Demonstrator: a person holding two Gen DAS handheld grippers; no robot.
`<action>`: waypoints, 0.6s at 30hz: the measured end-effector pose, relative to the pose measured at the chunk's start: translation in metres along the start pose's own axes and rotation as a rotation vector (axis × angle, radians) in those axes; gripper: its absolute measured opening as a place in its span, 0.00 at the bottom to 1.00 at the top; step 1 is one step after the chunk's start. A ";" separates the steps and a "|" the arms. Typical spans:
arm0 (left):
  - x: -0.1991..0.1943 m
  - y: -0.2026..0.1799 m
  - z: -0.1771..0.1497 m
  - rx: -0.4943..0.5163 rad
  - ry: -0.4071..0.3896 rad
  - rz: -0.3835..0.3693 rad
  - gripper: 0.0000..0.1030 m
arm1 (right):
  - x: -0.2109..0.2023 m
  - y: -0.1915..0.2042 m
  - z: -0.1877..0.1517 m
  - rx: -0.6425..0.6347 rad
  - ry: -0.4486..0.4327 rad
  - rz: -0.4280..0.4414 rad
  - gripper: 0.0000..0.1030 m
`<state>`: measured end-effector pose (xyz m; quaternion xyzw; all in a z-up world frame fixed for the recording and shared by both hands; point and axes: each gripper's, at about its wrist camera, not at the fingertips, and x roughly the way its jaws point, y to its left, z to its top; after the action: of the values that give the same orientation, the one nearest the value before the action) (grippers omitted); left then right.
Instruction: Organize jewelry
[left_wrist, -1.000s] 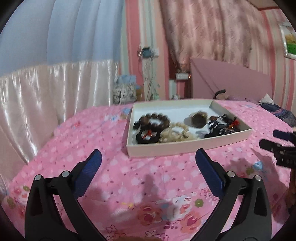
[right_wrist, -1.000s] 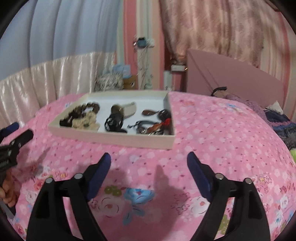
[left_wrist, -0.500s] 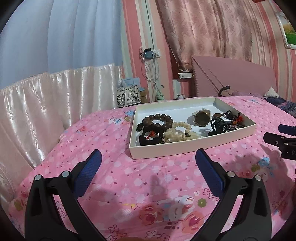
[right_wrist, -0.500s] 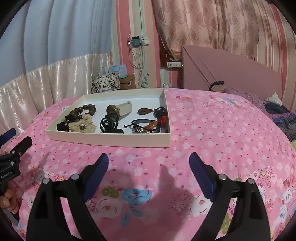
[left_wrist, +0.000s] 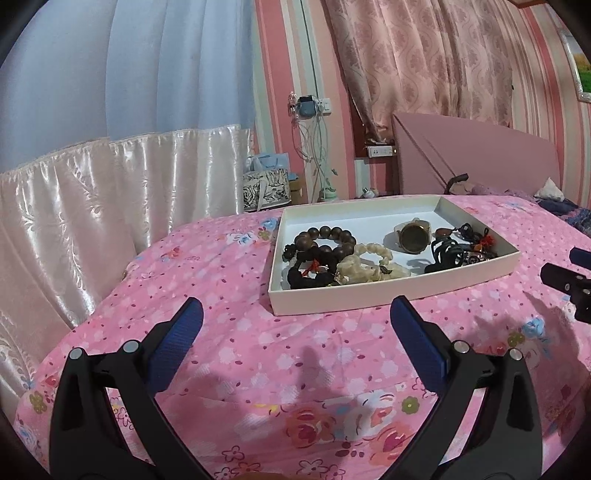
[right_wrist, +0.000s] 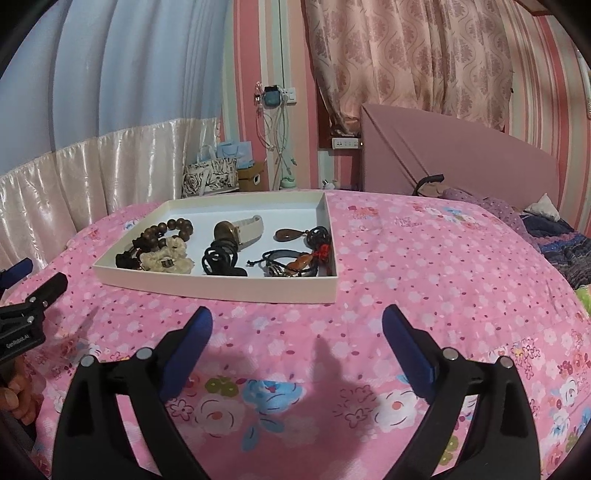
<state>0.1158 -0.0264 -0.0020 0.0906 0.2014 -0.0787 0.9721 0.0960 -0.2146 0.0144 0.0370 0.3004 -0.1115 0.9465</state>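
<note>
Jewelry (left_wrist: 373, 254) lies tangled in the white tray (right_wrist: 221, 290) on the bed (right_wrist: 424, 266), nearest the tray's front wall. My left tool (left_wrist: 295, 321) and right tool (right_wrist: 297, 323) hover released and empty, the right's jaws just widened. I should single out one piece, approaching over the front wall.

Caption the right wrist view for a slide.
Open right gripper hovers over pink floral bedspread, facing a white tray of jewelry.
</note>
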 end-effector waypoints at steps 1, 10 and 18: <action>0.000 0.000 0.000 0.001 0.000 0.001 0.97 | 0.000 0.000 0.000 0.000 0.001 0.000 0.91; 0.002 0.001 0.000 -0.013 0.008 0.012 0.97 | -0.004 -0.001 0.001 0.008 -0.013 0.005 0.91; 0.003 0.004 0.000 -0.025 0.001 0.014 0.97 | -0.005 0.000 0.002 -0.009 -0.018 -0.006 0.91</action>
<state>0.1192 -0.0233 -0.0029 0.0798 0.2021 -0.0692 0.9737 0.0931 -0.2141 0.0190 0.0307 0.2927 -0.1135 0.9489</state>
